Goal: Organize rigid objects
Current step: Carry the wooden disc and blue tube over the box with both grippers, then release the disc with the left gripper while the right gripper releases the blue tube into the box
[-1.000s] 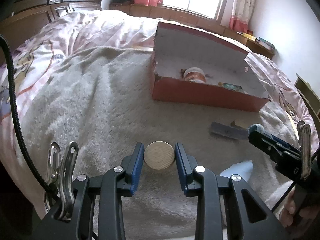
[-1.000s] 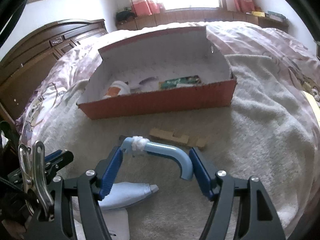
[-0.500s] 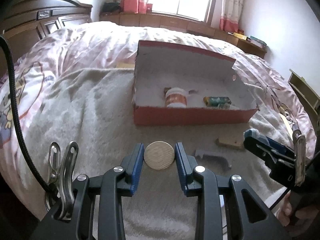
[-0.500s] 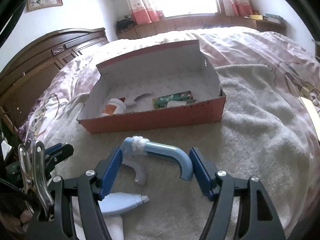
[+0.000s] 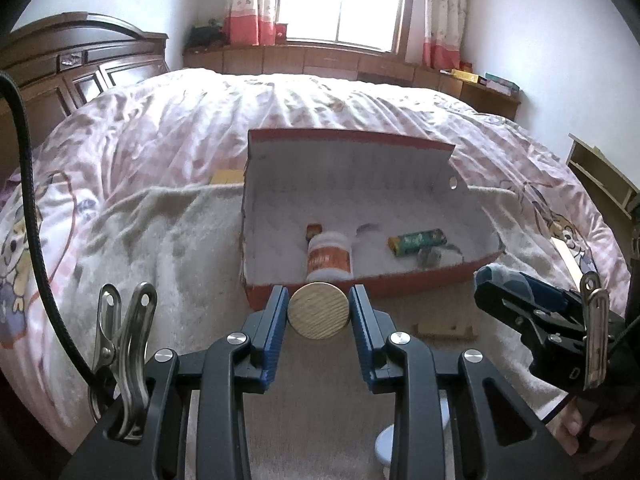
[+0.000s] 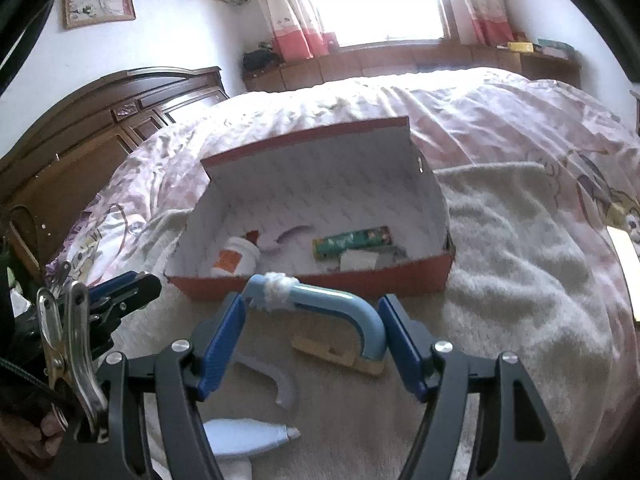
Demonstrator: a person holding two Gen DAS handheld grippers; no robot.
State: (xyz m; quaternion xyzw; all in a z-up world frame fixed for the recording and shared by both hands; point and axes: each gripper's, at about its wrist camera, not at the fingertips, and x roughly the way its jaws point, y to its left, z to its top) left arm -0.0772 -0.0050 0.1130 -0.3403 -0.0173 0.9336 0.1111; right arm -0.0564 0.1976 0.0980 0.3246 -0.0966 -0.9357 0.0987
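Left gripper (image 5: 319, 317) clamps wooden disc (image 5: 319, 311); right gripper (image 6: 311, 326) clamps blue curved handle (image 6: 320, 300). Red open box (image 5: 360, 286) straight ahead of both, left nearer.

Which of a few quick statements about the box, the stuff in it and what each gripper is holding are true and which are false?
1. The left gripper holds a round wooden disc between its fingers. True.
2. The right gripper is empty. False: it is closed on a curved blue handle with white wrapping near one end.
3. The red box is open, its lid standing up at the back. True.
4. The white bottle with the orange label stands upright in the box. False: it lies on its side.
5. A wooden block lies on the blanket outside the box. True.
6. The green packet lies on the blanket. False: it is inside the box.
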